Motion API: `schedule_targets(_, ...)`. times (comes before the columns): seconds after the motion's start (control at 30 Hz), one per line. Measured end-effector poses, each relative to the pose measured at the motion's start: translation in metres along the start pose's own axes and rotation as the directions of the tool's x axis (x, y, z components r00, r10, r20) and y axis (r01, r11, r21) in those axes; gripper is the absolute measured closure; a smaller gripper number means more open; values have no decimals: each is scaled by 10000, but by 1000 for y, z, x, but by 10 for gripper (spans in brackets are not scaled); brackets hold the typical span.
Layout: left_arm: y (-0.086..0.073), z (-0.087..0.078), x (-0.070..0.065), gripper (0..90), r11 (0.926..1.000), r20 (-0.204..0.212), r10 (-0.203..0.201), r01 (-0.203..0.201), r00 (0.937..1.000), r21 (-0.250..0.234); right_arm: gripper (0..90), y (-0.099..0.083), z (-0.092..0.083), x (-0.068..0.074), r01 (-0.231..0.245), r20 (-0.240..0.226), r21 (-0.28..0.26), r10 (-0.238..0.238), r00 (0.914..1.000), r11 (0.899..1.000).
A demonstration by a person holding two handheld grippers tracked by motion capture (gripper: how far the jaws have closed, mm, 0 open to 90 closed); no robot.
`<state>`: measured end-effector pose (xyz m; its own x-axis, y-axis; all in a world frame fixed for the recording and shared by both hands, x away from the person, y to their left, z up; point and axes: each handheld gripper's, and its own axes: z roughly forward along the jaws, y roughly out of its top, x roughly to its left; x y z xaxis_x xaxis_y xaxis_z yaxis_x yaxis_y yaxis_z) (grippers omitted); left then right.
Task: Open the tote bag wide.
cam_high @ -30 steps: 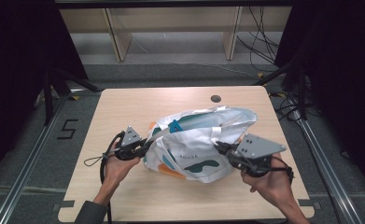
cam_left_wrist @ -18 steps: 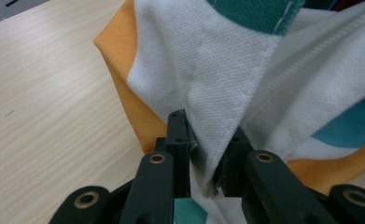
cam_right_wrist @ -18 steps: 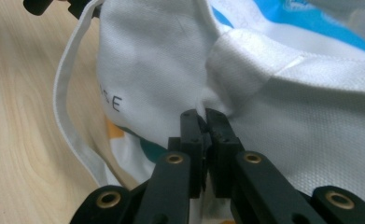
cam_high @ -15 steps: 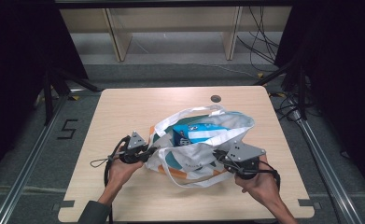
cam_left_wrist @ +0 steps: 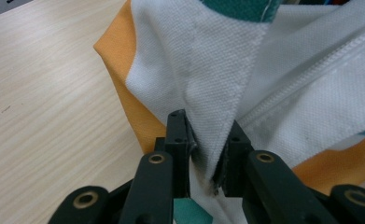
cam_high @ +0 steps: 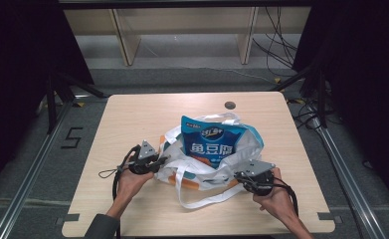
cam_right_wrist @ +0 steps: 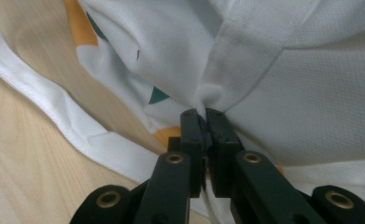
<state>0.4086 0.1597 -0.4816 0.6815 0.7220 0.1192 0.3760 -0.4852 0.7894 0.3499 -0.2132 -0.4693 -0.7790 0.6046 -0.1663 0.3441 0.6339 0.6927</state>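
A white fabric tote bag (cam_high: 217, 159) with orange and teal patches sits near the middle of the wooden counter (cam_high: 132, 119), a little toward the near edge. Its mouth is spread open, and a blue snack packet (cam_high: 211, 142) with white lettering stands upright inside it, its top rising above the bag's rim. A white strap (cam_high: 202, 199) of the bag loops out onto the counter toward the near edge.

The left gripper (cam_high: 154, 162) is at the bag's left side, held by the person's left hand (cam_high: 130, 179). In the left gripper view its jaws are narrow and clamped on a fold of the white fabric (cam_left_wrist: 208, 126) beside a stitched seam, with an orange panel (cam_left_wrist: 124, 84) just left of it over the bare wood.

The right gripper (cam_high: 242, 177) is at the bag's near right side, in the person's right hand (cam_high: 276, 199). In the right gripper view its jaws are pressed nearly together, pinching a bunched pleat of the white cloth (cam_right_wrist: 213, 93).

A small dark round hole (cam_high: 229, 105) lies near the far edge of the counter, well apart from the bag.
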Motion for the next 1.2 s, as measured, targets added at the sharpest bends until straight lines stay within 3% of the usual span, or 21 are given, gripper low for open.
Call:
schedule_targets(0.07, -2, 4, -1, 772, 9997, 38, -230, 229, 9997, 115, 875, -2, 4, 0, 12, -12, 191, -12, 10000, 9998)
schedule_targets(0.13, -3, 8, 0, 773, 9999, -19, 108, -108, 9999, 113, 874, -6, 11, 1, -13, 1, 405, 13, 10000, 9992)
schedule_targets(0.2, -4, 9, -3, 775, 9994, -55, -80, 81, 10000, 326, 874, -9, 16, 0, 158, -100, 477, -153, 9998, 9987)
schedule_targets(0.23, -4, 8, -3, 775, 9996, -60, 88, -86, 9999, 279, 873, -9, 16, 0, -64, -213, 564, 76, 9997, 9984)
schedule_targets(0.27, -4, 7, -4, 774, 9994, -85, -262, 263, 9996, 202, 869, -9, 14, -2, -146, -244, 506, 158, 9996, 9986)
schedule_targets(0.3, -3, 6, -2, 775, 9999, -105, -128, 128, 9999, 72, 858, -9, 12, -3, -305, -344, 479, 322, 9989, 9984)
schedule_targets(0.33, -3, 5, -1, 775, 10000, -26, 24, -23, 10000, 95, 823, -8, 8, -3, -571, -511, 334, 588, 9970, 9978)
schedule_targets(0.37, -2, 3, 0, 776, 9999, -97, 75, -74, 9999, 141, 789, -6, 2, -6, -506, -808, 29, 507, 9954, 9987)
schedule_targets(0.43, -3, 3, -3, 775, 9988, -43, -498, 498, 9987, 36, 728, 0, -19, -8, -690, -902, -515, 642, 9939, 9963)
schedule_targets(0.47, -2, 2, 1, 774, 10000, -54, -4, 4, 10000, 62, 686, 4, -31, -9, -908, -923, -753, 837, 9922, 9930)
schedule_targets(0.53, 0, 1, 0, 756, 9996, -17, -256, 256, 9997, -102, 659, 14, -59, -12, -951, -1062, -1575, 789, 9912, 9829)
schedule_targets(0.57, 1, -2, 1, 740, 9999, 84, -126, 125, 9999, 21, 656, 17, -68, -13, -924, -993, -1834, 751, 9922, 9787)
schedule_targets(0.6, 2, -4, 0, 717, 9997, 79, -240, 240, 9997, -62, 657, 21, -80, -13, -1102, -809, -2163, 947, 9922, 9701)
schedule_targets(0.67, 4, -8, 0, 673, 9983, 224, -474, 481, 9986, -343, 658, 29, -97, -17, -932, -407, -2788, 852, 9955, 9558)
schedule_targets(0.73, 9, -17, 1, 636, 9970, 200, -634, 642, 9978, -431, 656, 36, -110, -23, -817, 148, -3046, 905, 9958, 9490)
schedule_targets(0.77, 12, -22, 4, 629, 9964, 204, -515, 527, 9985, -665, 644, 38, -113, -25, -850, 401, -3125, 1025, 9939, 9461)
schedule_targets(0.8, 15, -25, 5, 610, 9937, 241, -681, 700, 9974, -877, 623, 42, -115, -31, -733, 931, -3253, 1091, 9897, 9428)
schedule_targets(0.87, 20, -32, 6, 583, 9879, 278, -905, 933, 9955, -1240, 611, 46, -117, -40, -942, 1283, -3430, 1459, 9809, 9346)
schedule_targets(0.97, 31, -40, 12, 561, 9835, 89, -745, 750, 9972, -1648, 567, 51, -110, -53, -1268, 1670, -3773, 2021, 9650, 9174)
schedule_targets(1.07, 39, -36, 15, 586, 9816, 81, -696, 699, 9975, -1779, 585, 56, -99, -64, -1425, 1926, -3717, 2264, 9548, 9174)
schedule_targets(1.2, 46, -15, 19, 714, 9771, 331, -990, 1034, 9945, -1860, 814, 59, -77, -78, -1134, 2062, -2911, 1780, 9622, 9499)
